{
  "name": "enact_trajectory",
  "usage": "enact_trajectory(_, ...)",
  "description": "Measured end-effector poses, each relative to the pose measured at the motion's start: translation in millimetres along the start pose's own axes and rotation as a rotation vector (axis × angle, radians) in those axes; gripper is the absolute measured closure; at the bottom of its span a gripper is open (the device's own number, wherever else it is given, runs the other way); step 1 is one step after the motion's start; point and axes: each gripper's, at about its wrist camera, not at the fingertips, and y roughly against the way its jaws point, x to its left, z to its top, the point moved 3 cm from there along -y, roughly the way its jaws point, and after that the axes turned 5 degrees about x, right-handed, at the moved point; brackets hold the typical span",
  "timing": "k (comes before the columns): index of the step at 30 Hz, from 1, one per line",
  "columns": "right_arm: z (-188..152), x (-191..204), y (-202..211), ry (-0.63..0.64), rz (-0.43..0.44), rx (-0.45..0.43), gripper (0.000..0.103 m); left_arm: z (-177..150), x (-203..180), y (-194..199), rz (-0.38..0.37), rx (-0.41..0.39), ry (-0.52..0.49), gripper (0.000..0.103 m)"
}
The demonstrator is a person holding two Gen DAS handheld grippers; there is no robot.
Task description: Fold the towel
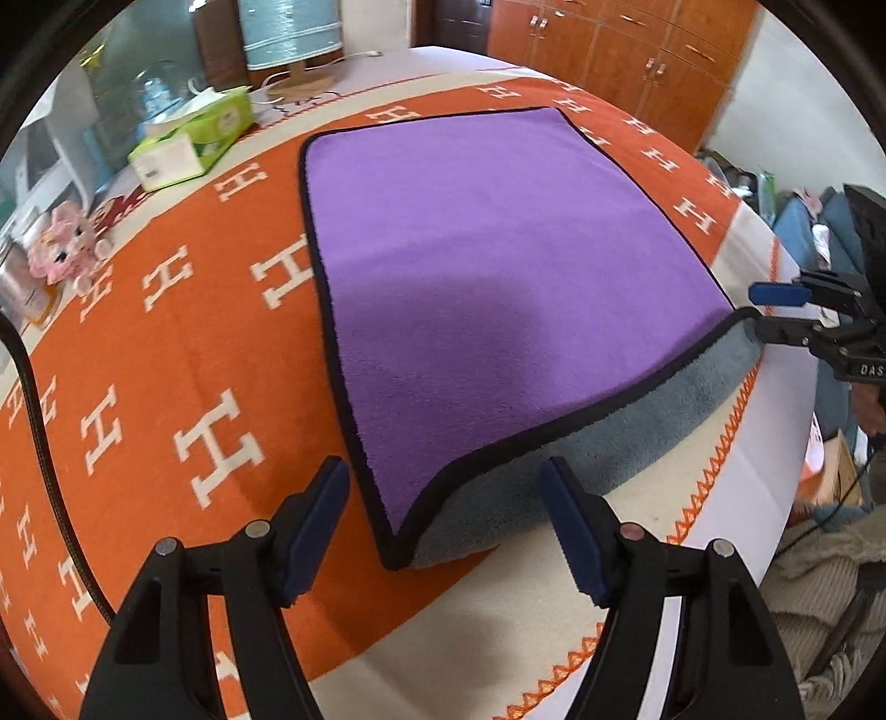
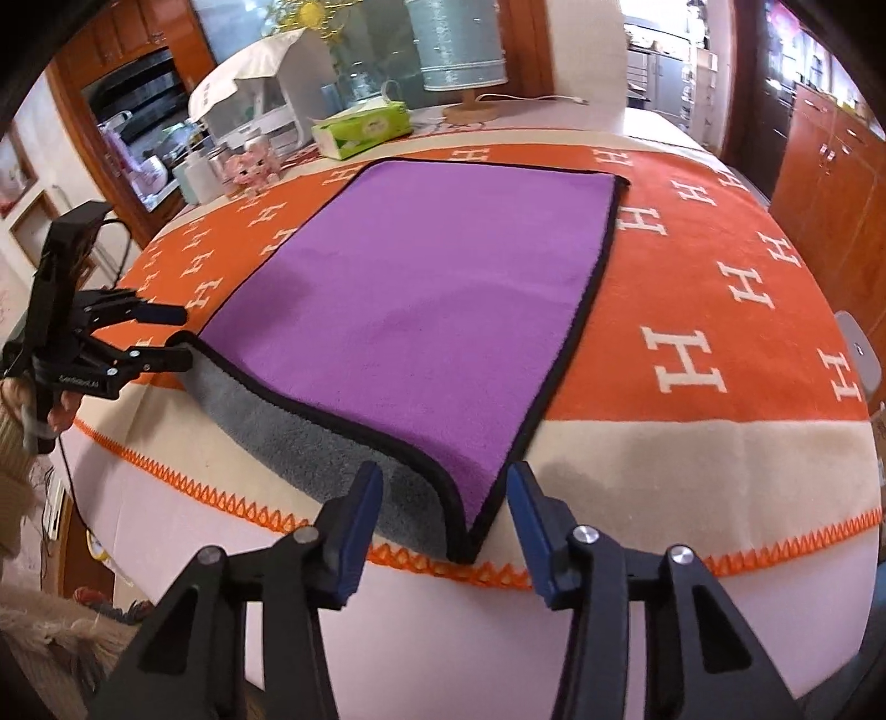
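A purple towel (image 1: 498, 266) with black trim and a grey underside lies spread on the orange blanket; it also shows in the right wrist view (image 2: 432, 310). Its near edge is raised and curls, showing the grey side (image 1: 598, 459). My left gripper (image 1: 446, 531) is open, its fingers either side of the towel's near left corner, a little short of it. My right gripper (image 2: 443, 531) is open around the near right corner. Each gripper shows in the other's view, open at its corner: the right (image 1: 761, 313), the left (image 2: 180, 335).
The orange blanket (image 1: 166, 387) with white H letters covers the table; its cream border and zigzag edge (image 2: 664, 471) run along the near side. A green tissue box (image 1: 194, 138), a pink toy (image 1: 61, 249) and a lamp (image 2: 459, 50) stand at the back.
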Motion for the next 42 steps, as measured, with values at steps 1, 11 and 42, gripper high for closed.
enact_trajectory(1,0.5,0.3,-1.0,0.007,0.005,0.004,0.058,1.3,0.3,-1.6,-0.004,0.004,-0.008,0.034)
enact_trajectory(11,3.0,0.3,-10.3,0.015,0.088,0.038,0.07,2.1,2.9,-7.7,-0.06,0.045,-0.025,0.051)
enact_trajectory(42,0.3,19.5,2.6,0.076,-0.007,0.01,0.098,-3.1,-14.4,3.9,0.132,0.039,-0.062,0.095)
